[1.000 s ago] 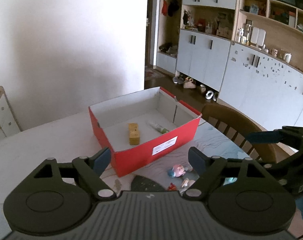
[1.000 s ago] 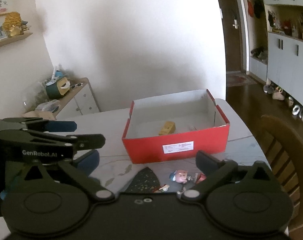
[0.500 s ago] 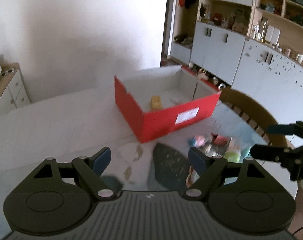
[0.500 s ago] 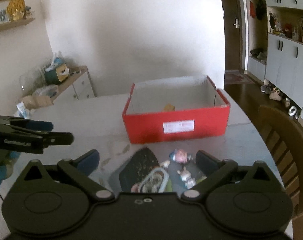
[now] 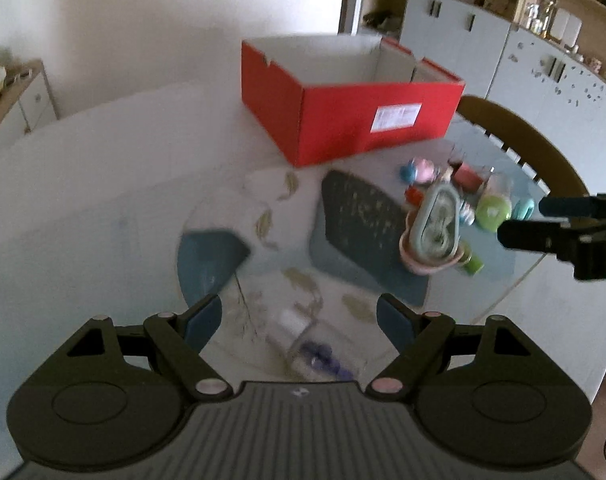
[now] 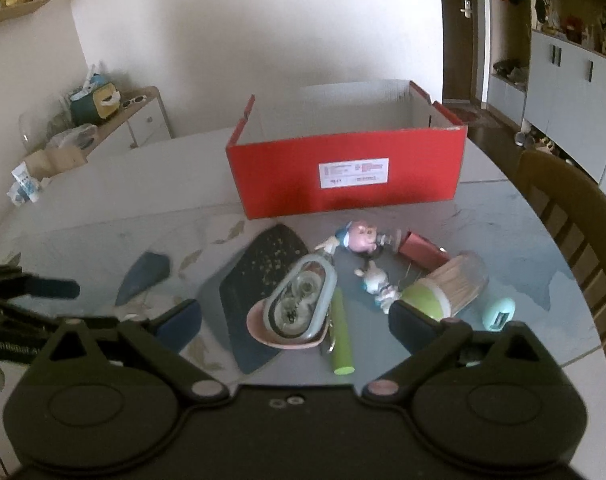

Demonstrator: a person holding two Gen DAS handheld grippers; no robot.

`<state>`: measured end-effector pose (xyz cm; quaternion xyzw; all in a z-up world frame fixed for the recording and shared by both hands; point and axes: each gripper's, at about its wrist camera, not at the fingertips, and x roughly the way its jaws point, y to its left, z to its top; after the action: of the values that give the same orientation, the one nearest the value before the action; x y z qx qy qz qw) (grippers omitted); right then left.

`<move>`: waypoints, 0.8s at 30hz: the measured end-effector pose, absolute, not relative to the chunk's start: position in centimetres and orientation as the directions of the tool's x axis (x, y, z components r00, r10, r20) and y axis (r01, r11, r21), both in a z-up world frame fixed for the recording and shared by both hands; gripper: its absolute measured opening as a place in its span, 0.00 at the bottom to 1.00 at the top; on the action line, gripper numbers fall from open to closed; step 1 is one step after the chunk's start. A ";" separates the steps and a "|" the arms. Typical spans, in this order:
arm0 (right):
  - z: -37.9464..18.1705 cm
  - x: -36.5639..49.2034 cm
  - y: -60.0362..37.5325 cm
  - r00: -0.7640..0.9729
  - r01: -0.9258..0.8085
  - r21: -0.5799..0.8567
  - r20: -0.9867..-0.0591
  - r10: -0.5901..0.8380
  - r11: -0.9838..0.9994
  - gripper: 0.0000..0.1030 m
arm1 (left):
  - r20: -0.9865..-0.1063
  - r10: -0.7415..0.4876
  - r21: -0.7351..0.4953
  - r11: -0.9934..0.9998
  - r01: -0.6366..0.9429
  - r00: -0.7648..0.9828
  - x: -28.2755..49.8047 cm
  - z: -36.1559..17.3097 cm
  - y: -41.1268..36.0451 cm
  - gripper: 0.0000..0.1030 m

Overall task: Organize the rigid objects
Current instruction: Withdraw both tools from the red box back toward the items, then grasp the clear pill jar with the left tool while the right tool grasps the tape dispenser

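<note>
A red open box point(image 6: 345, 172) stands at the far middle of the table; it also shows in the left wrist view point(image 5: 351, 116). Before it lie small objects: a pink pig figure point(image 6: 361, 237), a red case point(image 6: 421, 251), a toothpick jar with a green lid point(image 6: 447, 286), a green tube point(image 6: 341, 334), a grey oval case on a pink dish point(image 6: 299, 304), a teal oval item point(image 6: 499, 314). My right gripper point(image 6: 295, 320) is open and empty just short of the oval case. My left gripper point(image 5: 299, 320) is open and empty over the table's near left part.
A dark mat point(image 6: 259, 268) lies under the objects. A wooden chair point(image 6: 571, 208) stands at the table's right edge. A low cabinet point(image 6: 115, 120) with clutter stands at the left wall. The left gripper's fingers point(image 6: 35, 286) show in the right wrist view.
Both grippers have drawn back and tilted down from the box. The box's inside has gone out of sight and the small objects have come into view.
</note>
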<state>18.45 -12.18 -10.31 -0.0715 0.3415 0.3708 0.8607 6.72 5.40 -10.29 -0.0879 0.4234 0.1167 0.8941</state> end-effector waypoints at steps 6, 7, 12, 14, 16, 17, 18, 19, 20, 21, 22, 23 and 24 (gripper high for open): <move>-11.4 19.1 -10.9 0.487 -0.683 0.123 -0.659 0.574 0.720 0.94 | -0.812 0.119 -0.096 0.939 -0.332 0.572 6.8 -12.3 5.9 0.82; -11.6 19.4 -10.6 0.487 -0.680 0.121 -0.662 0.569 0.723 0.93 | -0.815 0.119 -0.098 0.936 -0.337 0.567 6.9 -12.5 5.9 0.82; -12.6 20.8 -9.5 0.493 -0.644 0.132 -0.681 0.541 0.753 0.88 | -0.834 0.135 -0.082 0.928 -0.362 0.534 7.4 -13.8 5.5 0.82; -13.1 21.3 -9.3 0.493 -0.627 0.146 -0.686 0.535 0.765 0.86 | -0.840 0.138 -0.078 0.927 -0.368 0.525 7.4 -14.1 5.3 0.82; -13.4 21.7 -8.9 0.499 -0.608 0.148 -0.693 0.520 0.780 0.84 | -0.840 0.145 -0.071 0.926 -0.371 0.522 7.5 -14.4 5.1 0.82; -13.6 21.9 -8.7 0.502 -0.597 0.152 -0.696 0.514 0.788 0.83 | -0.841 0.148 -0.069 0.925 -0.373 0.521 7.6 -14.5 5.0 0.82; -13.8 22.1 -8.5 0.501 -0.587 0.159 -0.699 0.510 0.794 0.82 | -0.841 0.150 -0.068 0.924 -0.376 0.520 7.6 -14.6 5.0 0.82; -13.9 22.3 -8.2 0.499 -0.576 0.169 -0.703 0.507 0.800 0.80 | -0.842 0.150 -0.068 0.923 -0.379 0.518 7.7 -14.7 4.9 0.82; -14.1 22.5 -8.0 0.498 -0.566 0.176 -0.706 0.503 0.806 0.79 | -0.843 0.148 -0.070 0.923 -0.379 0.517 7.8 -14.8 4.9 0.82; -14.2 22.7 -7.8 0.498 -0.558 0.178 -0.710 0.499 0.810 0.78 | -0.844 0.147 -0.070 0.923 -0.377 0.516 7.8 -14.9 4.9 0.82; -14.4 22.8 -7.5 0.500 -0.551 0.178 -0.713 0.492 0.816 0.77 | -0.844 0.147 -0.069 0.924 -0.377 0.516 7.9 -14.9 4.8 0.82; -14.5 22.9 -7.3 0.502 -0.543 0.177 -0.715 0.486 0.821 0.76 | -0.844 0.148 -0.067 0.924 -0.377 0.515 8.0 -15.0 4.8 0.82; -14.7 23.0 -7.1 0.505 -0.535 0.173 -0.719 0.478 0.827 0.74 | -0.844 0.149 -0.066 0.924 -0.376 0.515 8.0 -15.1 4.7 0.82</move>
<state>23.04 -7.10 -14.70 -0.0356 0.4026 0.2920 0.8668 8.02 4.72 -15.06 -0.1212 0.4685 0.1523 0.8617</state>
